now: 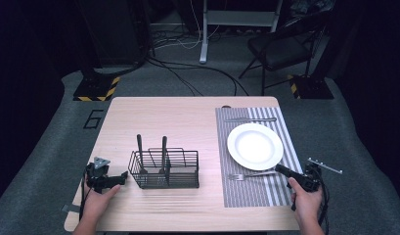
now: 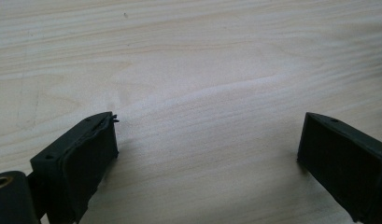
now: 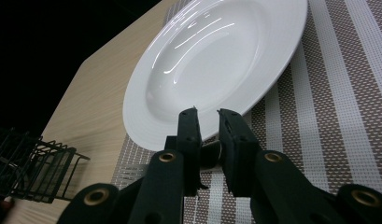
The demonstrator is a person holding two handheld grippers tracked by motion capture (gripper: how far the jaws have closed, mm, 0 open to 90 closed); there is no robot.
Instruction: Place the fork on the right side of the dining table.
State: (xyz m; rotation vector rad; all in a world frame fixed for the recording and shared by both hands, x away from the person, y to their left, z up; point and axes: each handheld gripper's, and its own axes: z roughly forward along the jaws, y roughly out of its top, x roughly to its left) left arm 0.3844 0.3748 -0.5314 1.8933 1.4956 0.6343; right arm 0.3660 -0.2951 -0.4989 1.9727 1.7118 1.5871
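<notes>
The right gripper (image 1: 281,171) is clamped on the fork (image 1: 246,176) handle, laid beside the plate (image 1: 255,146) as a setting. The left gripper (image 2: 207,149) is rested on the table (image 2: 202,70), fingers apart, nothing between.

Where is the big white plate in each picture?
High view: the white plate lies right of centre on the striped placemat.
Left gripper view: bare wooden table between open jaws.
Right gripper view: plate at the top, above the jaws.
Shared landmark: the placemat.
</notes>
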